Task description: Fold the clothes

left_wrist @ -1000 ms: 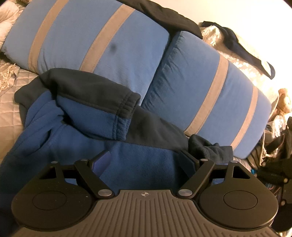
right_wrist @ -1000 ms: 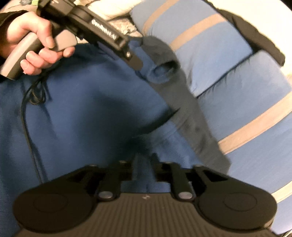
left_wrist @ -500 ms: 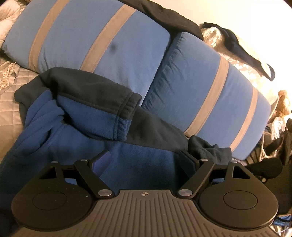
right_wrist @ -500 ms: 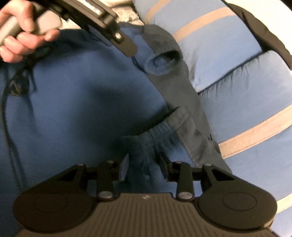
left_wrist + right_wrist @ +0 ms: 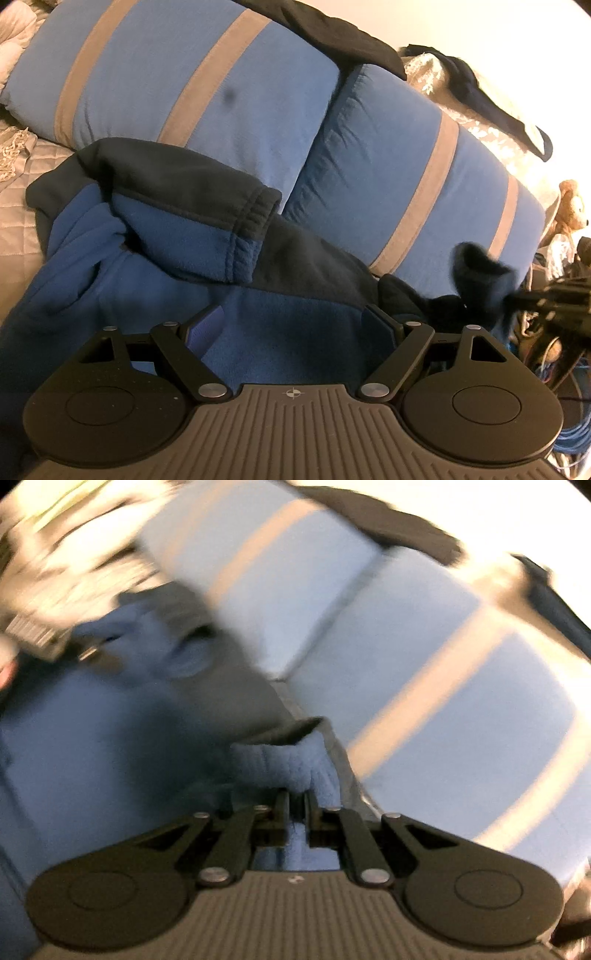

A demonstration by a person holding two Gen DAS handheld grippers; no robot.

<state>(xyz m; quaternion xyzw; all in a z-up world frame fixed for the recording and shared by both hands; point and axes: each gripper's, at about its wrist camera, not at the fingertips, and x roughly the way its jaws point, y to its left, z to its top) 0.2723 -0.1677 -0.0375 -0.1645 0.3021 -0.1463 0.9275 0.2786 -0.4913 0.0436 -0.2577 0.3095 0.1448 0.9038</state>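
Fleece jacket [image 5: 155, 280], blue with dark navy trim, is lying rumpled on the bed against two blue striped pillows [image 5: 399, 173]. Left gripper [image 5: 291, 332] is angling down over the jacket body, jaws spread wide with fleece lying between them, pads not squeezing it. Right gripper [image 5: 295, 805] is pinching a bunched blue cuff [image 5: 284, 764] tight, tilted downward; right wrist view is motion-blurred.

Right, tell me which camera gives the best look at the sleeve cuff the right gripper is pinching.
The right wrist view, though blurred: the right gripper sits shut on the sleeve cuff, filling the middle of the frame. The left wrist view catches that cuff only as a dark blurred lump at the right edge, with the gripper barely visible.
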